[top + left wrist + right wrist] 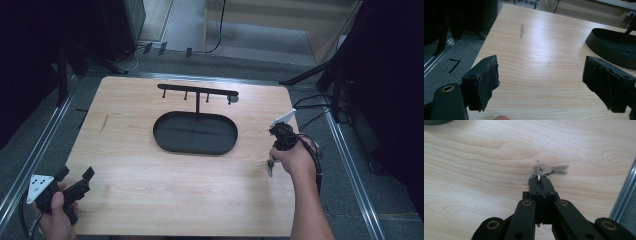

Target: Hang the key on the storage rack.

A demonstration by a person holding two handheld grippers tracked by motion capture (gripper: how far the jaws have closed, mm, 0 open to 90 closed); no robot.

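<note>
1. The right gripper [540,180] is clenched on a small metal ring or clasp [538,170], blurred, just above the tabletop [150,170] near its right edge.
2. The left gripper [541,82] hangs released, jaws wide apart, over the near-left corner.
3. A black oval tray [195,132] with a hook rack [198,92] stands at centre.
4. The step looks like carrying the item off; next would likely be hanging it on a hook, which calls for careful aim.

Left hand [52,212] at bottom-left grips the left gripper [75,175], jaws spread wide, low over the near corner. Right forearm reaches up the right side; right hand [295,159] holds the right gripper [538,178], jaws pressed together, pointing down.
</note>
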